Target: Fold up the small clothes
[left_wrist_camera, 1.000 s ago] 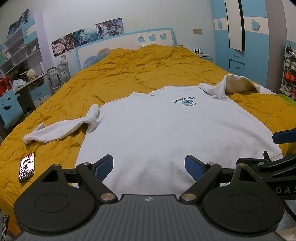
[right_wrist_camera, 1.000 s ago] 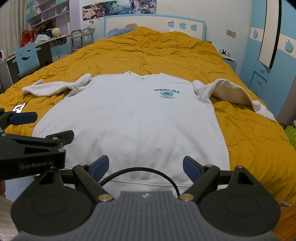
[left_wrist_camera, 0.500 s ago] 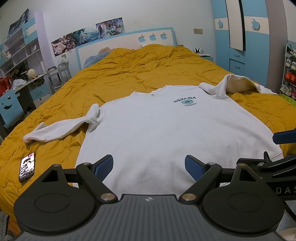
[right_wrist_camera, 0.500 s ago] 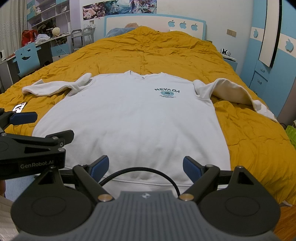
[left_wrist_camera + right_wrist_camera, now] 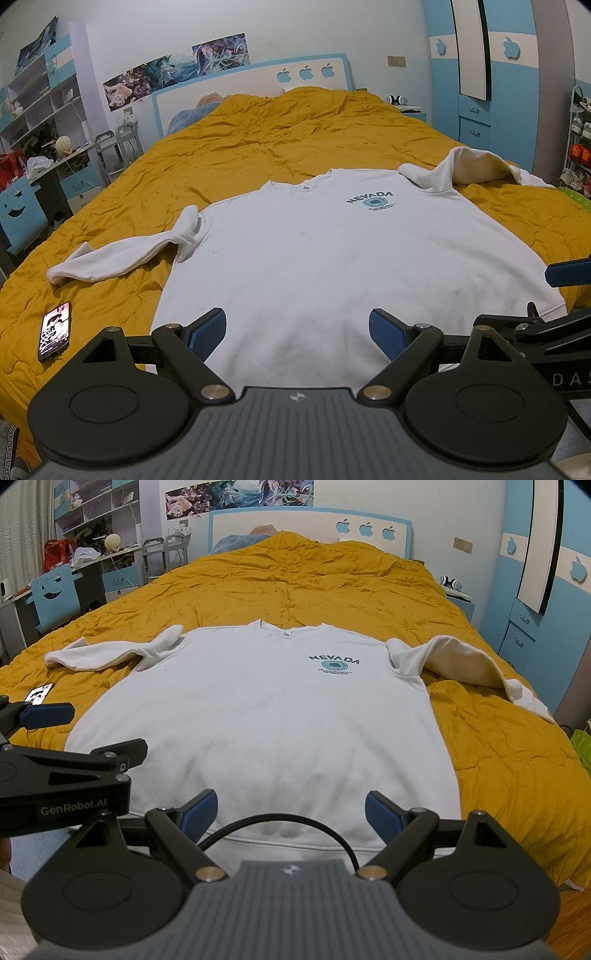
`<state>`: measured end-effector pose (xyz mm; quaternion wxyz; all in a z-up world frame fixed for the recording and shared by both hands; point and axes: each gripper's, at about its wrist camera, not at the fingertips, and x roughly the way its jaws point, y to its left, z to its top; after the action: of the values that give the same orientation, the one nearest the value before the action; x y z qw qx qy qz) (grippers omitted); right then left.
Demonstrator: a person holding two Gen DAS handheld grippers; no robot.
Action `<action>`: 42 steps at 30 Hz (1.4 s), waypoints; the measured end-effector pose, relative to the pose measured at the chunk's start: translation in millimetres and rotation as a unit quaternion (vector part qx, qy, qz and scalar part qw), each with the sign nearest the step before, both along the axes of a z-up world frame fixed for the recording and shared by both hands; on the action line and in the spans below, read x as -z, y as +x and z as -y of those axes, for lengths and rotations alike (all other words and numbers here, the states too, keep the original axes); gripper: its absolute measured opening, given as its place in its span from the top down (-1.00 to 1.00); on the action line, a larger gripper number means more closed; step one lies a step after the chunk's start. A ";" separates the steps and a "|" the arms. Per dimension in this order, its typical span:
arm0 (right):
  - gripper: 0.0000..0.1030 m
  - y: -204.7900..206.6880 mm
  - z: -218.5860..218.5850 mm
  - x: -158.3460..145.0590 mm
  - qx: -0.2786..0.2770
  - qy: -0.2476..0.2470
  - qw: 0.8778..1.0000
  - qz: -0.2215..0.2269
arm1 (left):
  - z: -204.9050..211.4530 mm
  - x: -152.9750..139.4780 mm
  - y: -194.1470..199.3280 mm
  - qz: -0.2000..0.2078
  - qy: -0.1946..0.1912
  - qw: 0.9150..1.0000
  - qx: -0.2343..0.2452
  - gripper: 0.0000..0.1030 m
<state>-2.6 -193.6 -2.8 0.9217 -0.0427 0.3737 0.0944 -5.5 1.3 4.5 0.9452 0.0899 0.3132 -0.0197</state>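
sweatshirt (image 5: 332, 258): laid flat, front up, on yellow bedspread (image 5: 277, 147), both sleeves out | left tongs (image 5: 297, 332): held spread above hem, nothing pinched | right tongs (image 5: 291, 812): likewise spread, empty | phone (image 5: 54, 331): seen beside left sleeve

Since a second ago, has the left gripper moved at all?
No. In the left wrist view the left gripper frames the white sweatshirt and the phone exactly as before, jaws open above the hem.

A phone (image 5: 54, 331) lies on the yellow quilt (image 5: 280, 147).
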 end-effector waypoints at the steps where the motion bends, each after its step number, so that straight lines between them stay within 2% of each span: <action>1: -0.61 0.0 0.0 0.0 0.000 0.000 1.000 0.000 | -0.1 0.0 0.0 0.000 0.000 1.000 0.000 -0.98; 32: -0.61 0.6 -0.3 0.2 0.000 0.000 1.000 -0.001 | -0.5 0.0 0.7 -0.002 -0.002 1.000 0.000 -0.98; 38: -0.61 1.4 -0.9 3.3 -0.002 -0.004 1.000 0.000 | -9.3 5.0 7.3 0.003 -0.004 1.000 0.019 -0.97; 42: -0.61 12.7 -6.1 11.0 -0.003 -0.003 1.000 0.008 | -18.4 6.1 24.9 0.009 -0.010 0.999 0.032 -0.89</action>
<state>10.1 -187.6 -13.8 0.9243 -0.0476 0.3663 0.0959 19.4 19.7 -1.6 0.9478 0.0909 0.3010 -0.0522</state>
